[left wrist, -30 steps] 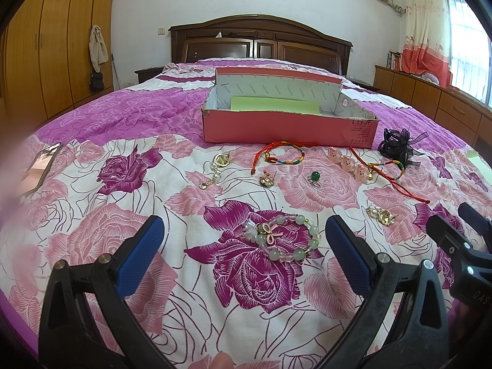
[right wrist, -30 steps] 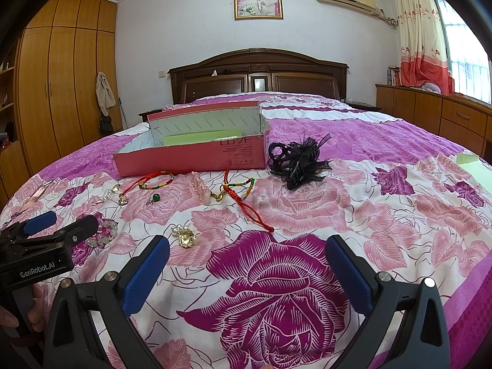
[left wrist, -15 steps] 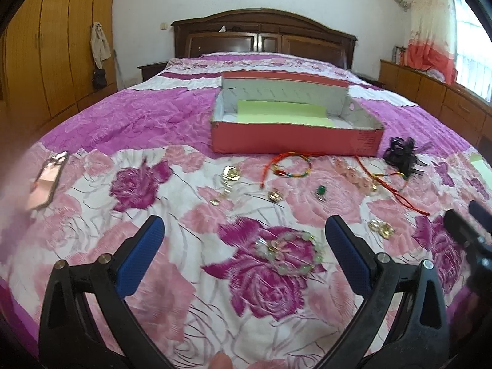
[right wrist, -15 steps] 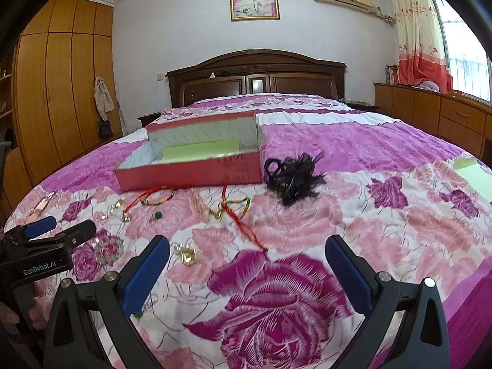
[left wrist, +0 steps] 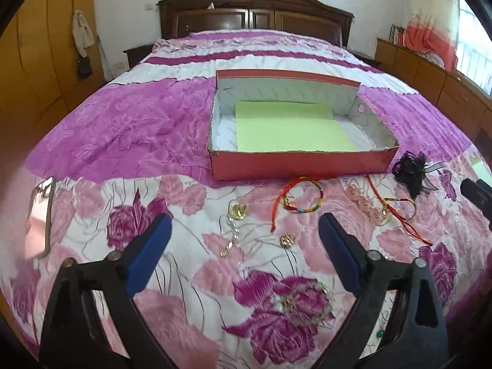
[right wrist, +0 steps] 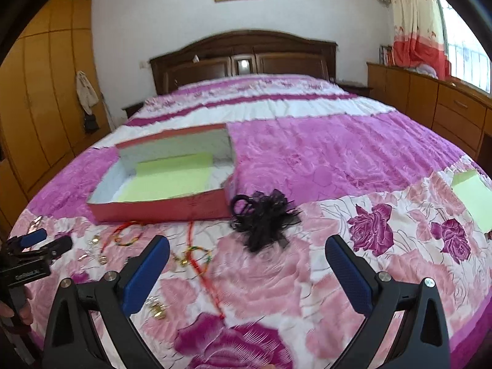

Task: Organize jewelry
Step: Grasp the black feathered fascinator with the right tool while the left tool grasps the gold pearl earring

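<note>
Jewelry lies scattered on the floral bedspread in front of an open red box (left wrist: 295,163) (right wrist: 160,207) lined with green paper. In the left wrist view: a gold earring (left wrist: 236,212), a multicolour bracelet (left wrist: 303,198), a pink bead piece (left wrist: 364,203), a red cord (left wrist: 396,212), a small gold piece (left wrist: 287,240) and a pale bead bracelet (left wrist: 303,303). A black hair flower (left wrist: 410,172) (right wrist: 264,215) lies right of the box. My left gripper (left wrist: 243,243) is open and empty above the jewelry. My right gripper (right wrist: 246,264) is open and empty, just short of the black flower.
A mirror-like flat object (left wrist: 40,218) lies at the bed's left edge. A green paper sheet (right wrist: 473,196) lies at the right. The headboard (right wrist: 243,58) is at the far end, wardrobes on the left, a low cabinet (right wrist: 430,104) on the right.
Both grippers have risen and tilted down over the bed, so the box interior shows. The left one moved forward past the bead bracelet. Both stayed open.
</note>
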A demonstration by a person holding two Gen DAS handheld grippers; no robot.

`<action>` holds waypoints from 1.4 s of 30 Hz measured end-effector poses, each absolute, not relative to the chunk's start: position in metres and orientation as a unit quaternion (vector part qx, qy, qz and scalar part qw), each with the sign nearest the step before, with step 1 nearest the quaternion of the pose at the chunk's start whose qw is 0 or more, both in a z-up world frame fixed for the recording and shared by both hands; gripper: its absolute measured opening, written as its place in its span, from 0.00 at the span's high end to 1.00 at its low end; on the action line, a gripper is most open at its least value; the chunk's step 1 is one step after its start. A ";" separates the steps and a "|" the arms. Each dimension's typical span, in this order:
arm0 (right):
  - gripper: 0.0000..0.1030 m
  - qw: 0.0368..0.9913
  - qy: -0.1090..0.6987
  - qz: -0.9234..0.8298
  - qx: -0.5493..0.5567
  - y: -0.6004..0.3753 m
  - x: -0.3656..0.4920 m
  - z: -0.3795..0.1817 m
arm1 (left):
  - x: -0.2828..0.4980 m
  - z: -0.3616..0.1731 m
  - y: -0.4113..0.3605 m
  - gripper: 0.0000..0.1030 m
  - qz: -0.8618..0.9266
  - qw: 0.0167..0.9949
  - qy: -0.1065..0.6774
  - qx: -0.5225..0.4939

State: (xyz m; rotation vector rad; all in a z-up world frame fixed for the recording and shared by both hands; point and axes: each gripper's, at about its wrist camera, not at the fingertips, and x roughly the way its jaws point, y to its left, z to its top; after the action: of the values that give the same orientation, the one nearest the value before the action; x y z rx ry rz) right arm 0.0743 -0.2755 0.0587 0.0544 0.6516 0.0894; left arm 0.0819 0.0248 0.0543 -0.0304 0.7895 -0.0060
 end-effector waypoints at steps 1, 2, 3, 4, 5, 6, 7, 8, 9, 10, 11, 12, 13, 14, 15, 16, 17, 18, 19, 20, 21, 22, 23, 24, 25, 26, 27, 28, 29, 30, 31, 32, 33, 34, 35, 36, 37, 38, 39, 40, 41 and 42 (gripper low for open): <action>0.00 0.942 0.333 0.041 0.030 -0.279 0.083 0.057 | 0.086 0.054 0.025 0.23 -0.001 0.922 0.388 -0.009; 0.00 0.937 0.345 0.038 0.035 -0.282 0.091 0.055 | 0.090 0.054 0.026 0.34 -0.001 0.920 0.391 -0.004; 0.00 0.932 0.359 0.035 0.044 -0.287 0.100 0.052 | 0.094 0.053 0.027 0.39 0.000 0.918 0.396 0.002; 0.00 0.928 0.368 0.034 0.050 -0.290 0.107 0.049 | 0.097 0.052 0.029 0.47 -0.001 0.915 0.403 0.004; 0.00 0.925 0.374 0.032 0.057 -0.293 0.112 0.047 | 0.101 0.051 0.031 0.52 -0.003 0.913 0.408 0.002; 0.00 0.922 0.381 0.030 0.062 -0.295 0.118 0.045 | 0.104 0.049 0.034 0.53 -0.004 0.910 0.414 -0.002; 0.00 0.918 0.389 0.027 0.067 -0.299 0.125 0.042 | 0.107 0.046 0.036 0.57 -0.008 0.907 0.421 -0.008; 0.00 0.916 0.395 0.025 0.069 -0.301 0.131 0.039 | 0.110 0.042 0.038 0.60 -0.012 0.903 0.429 -0.013; 0.00 0.912 0.402 0.024 0.073 -0.303 0.137 0.036 | 0.113 0.037 0.038 0.61 -0.017 0.900 0.436 -0.016; 0.00 0.909 0.409 0.022 0.077 -0.306 0.143 0.032 | 0.114 0.034 0.037 0.62 -0.020 0.897 0.441 -0.016; 0.00 0.907 0.414 0.021 0.081 -0.307 0.148 0.030 | 0.116 0.030 0.035 0.62 -0.024 0.894 0.447 -0.016; 0.00 0.904 0.418 0.020 0.083 -0.308 0.153 0.027 | 0.118 0.026 0.033 0.63 -0.028 0.892 0.452 -0.015; 0.00 0.902 0.423 0.018 0.085 -0.309 0.158 0.023 | 0.120 0.021 0.030 0.64 -0.033 0.888 0.459 -0.013; 0.00 0.900 0.427 0.017 0.086 -0.310 0.163 0.020 | 0.123 0.016 0.027 0.67 -0.036 0.884 0.465 -0.010; 0.00 0.898 0.432 0.017 0.088 -0.310 0.167 0.017 | 0.125 0.011 0.025 0.68 -0.038 0.881 0.471 -0.006; 0.00 0.896 0.435 0.017 0.089 -0.310 0.171 0.014 | 0.128 0.008 0.024 0.71 -0.038 0.879 0.476 -0.004; 0.00 0.894 0.438 0.018 0.091 -0.311 0.175 0.011 | 0.130 0.004 0.024 0.73 -0.037 0.876 0.480 -0.005; 0.00 0.892 0.442 0.018 0.091 -0.312 0.179 0.008 | 0.133 0.000 0.026 0.74 -0.035 0.875 0.484 -0.010; 0.00 0.890 0.446 0.019 0.091 -0.312 0.183 0.005 | 0.134 -0.002 0.027 0.74 -0.035 0.874 0.485 -0.014; 0.00 0.889 0.449 0.019 0.089 -0.312 0.186 0.002 | 0.136 -0.004 0.029 0.74 -0.036 0.874 0.483 -0.019; 0.00 0.888 0.451 0.020 0.088 -0.311 0.189 0.000 | 0.136 -0.005 0.030 0.74 -0.037 0.875 0.481 -0.022; 0.01 0.887 0.454 0.019 0.087 -0.311 0.192 -0.004 | 0.138 -0.005 0.031 0.74 -0.039 0.876 0.480 -0.024; 0.01 0.886 0.456 0.020 0.088 -0.312 0.194 -0.007 | 0.138 -0.006 0.032 0.74 -0.042 0.876 0.479 -0.026; 0.01 0.885 0.457 0.022 0.092 -0.313 0.196 -0.010 | 0.138 -0.005 0.033 0.75 -0.044 0.878 0.477 -0.027; 0.01 0.884 0.457 0.025 0.098 -0.313 0.197 -0.012 | 0.140 -0.006 0.035 0.76 -0.046 0.878 0.475 -0.030; 0.01 0.883 0.457 0.027 0.104 -0.314 0.198 -0.015 | 0.140 -0.005 0.037 0.78 -0.047 0.879 0.474 -0.033; 0.00 0.882 0.456 0.029 0.113 -0.316 0.200 -0.019 | 0.140 -0.004 0.039 0.78 -0.046 0.879 0.473 -0.037; 0.00 0.882 0.455 0.030 0.119 -0.316 0.200 -0.021 | 0.141 -0.005 0.040 0.79 -0.045 0.879 0.474 -0.040; 0.00 0.882 0.455 0.032 0.122 -0.316 0.201 -0.023 | 0.141 -0.006 0.041 0.79 -0.044 0.878 0.475 -0.043; 0.00 0.881 0.455 0.034 0.124 -0.316 0.202 -0.025 | 0.142 -0.009 0.042 0.78 -0.041 0.876 0.478 -0.044; 0.00 0.881 0.455 0.037 0.126 -0.316 0.202 -0.027 | 0.143 -0.013 0.043 0.78 -0.039 0.875 0.481 -0.047; 0.00 0.881 0.455 0.038 0.127 -0.316 0.203 -0.028 | 0.144 -0.016 0.044 0.78 -0.037 0.873 0.483 -0.051; 0.00 0.880 0.455 0.039 0.127 -0.316 0.203 -0.029 | 0.145 -0.018 0.045 0.78 -0.034 0.872 0.484 -0.056; 0.00 0.880 0.456 0.038 0.126 -0.316 0.203 -0.029 | 0.147 -0.019 0.046 0.78 -0.032 0.872 0.485 -0.059; 0.00 0.879 0.458 0.039 0.126 -0.316 0.204 -0.030 | 0.150 -0.021 0.049 0.78 -0.031 0.872 0.485 -0.063; 0.00 0.879 0.458 0.040 0.125 -0.316 0.204 -0.031 | 0.150 -0.022 0.050 0.78 -0.030 0.871 0.485 -0.065; 0.01 0.880 0.456 0.040 0.124 -0.316 0.205 -0.031 | 0.151 -0.022 0.050 0.78 -0.030 0.872 0.485 -0.064; 0.02 0.881 0.455 0.040 0.123 -0.316 0.205 -0.030 | 0.152 -0.022 0.051 0.78 -0.029 0.872 0.484 -0.062; 0.03 0.881 0.455 0.041 0.122 -0.315 0.204 -0.029 | 0.153 -0.021 0.050 0.79 -0.028 0.873 0.484 -0.060; 0.04 0.881 0.455 0.042 0.121 -0.315 0.205 -0.029 | 0.153 -0.021 0.050 0.80 -0.028 0.874 0.481 -0.059; 0.06 0.881 0.455 0.042 0.121 -0.314 0.204 -0.028 | 0.153 -0.021 0.049 0.81 -0.027 0.875 0.479 -0.056; 0.07 0.881 0.455 0.043 0.120 -0.313 0.203 -0.027 | 0.152 -0.022 0.047 0.82 -0.027 0.876 0.478 -0.054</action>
State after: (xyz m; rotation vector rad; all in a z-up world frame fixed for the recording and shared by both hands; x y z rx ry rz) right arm 0.2034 -0.3132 -0.0275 0.2499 0.9482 0.0891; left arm 0.1516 0.0466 -0.0218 -0.1117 0.9982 -0.0562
